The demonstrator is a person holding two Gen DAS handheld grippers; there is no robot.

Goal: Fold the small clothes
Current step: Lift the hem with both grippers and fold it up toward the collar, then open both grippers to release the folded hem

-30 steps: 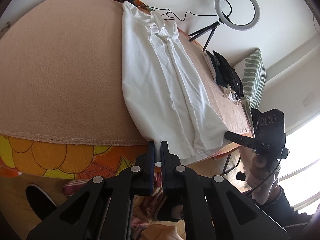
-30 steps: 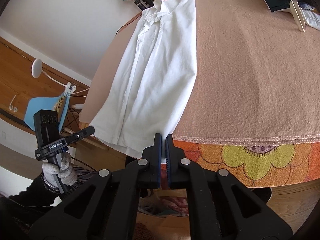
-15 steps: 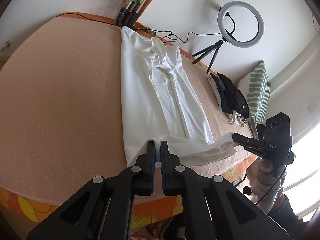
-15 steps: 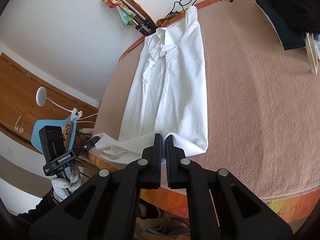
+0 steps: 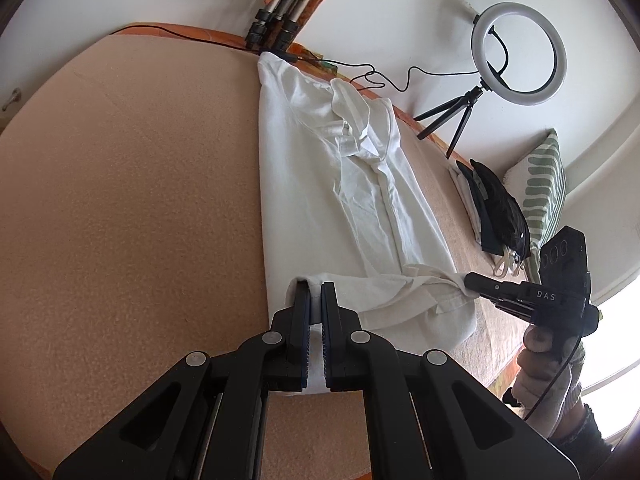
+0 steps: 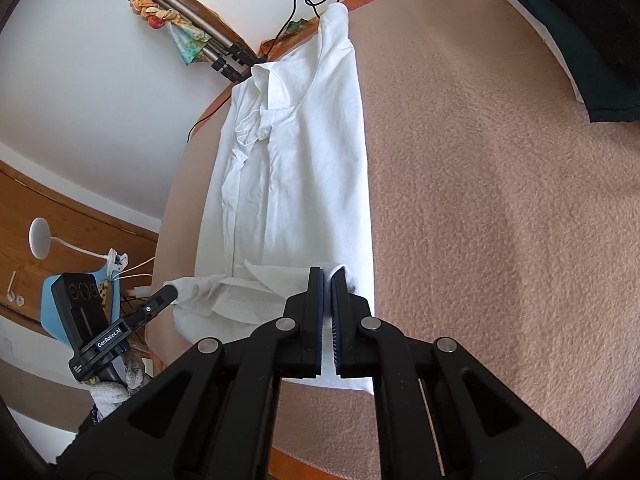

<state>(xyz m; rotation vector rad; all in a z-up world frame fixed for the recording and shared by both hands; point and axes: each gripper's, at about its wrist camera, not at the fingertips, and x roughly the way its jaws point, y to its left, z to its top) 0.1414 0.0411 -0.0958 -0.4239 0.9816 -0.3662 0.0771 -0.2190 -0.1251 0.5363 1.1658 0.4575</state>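
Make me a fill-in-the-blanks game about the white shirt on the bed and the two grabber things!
1. The white shirt lies on a ______-coloured blanket.
2. The left gripper and the right gripper each pinch the shirt's bottom ______.
3. Against the wall stands a round ______ light on a small tripod.
4. The shirt's ______ lies at the far end, away from both grippers.

Missing words: peach; hem; ring; collar
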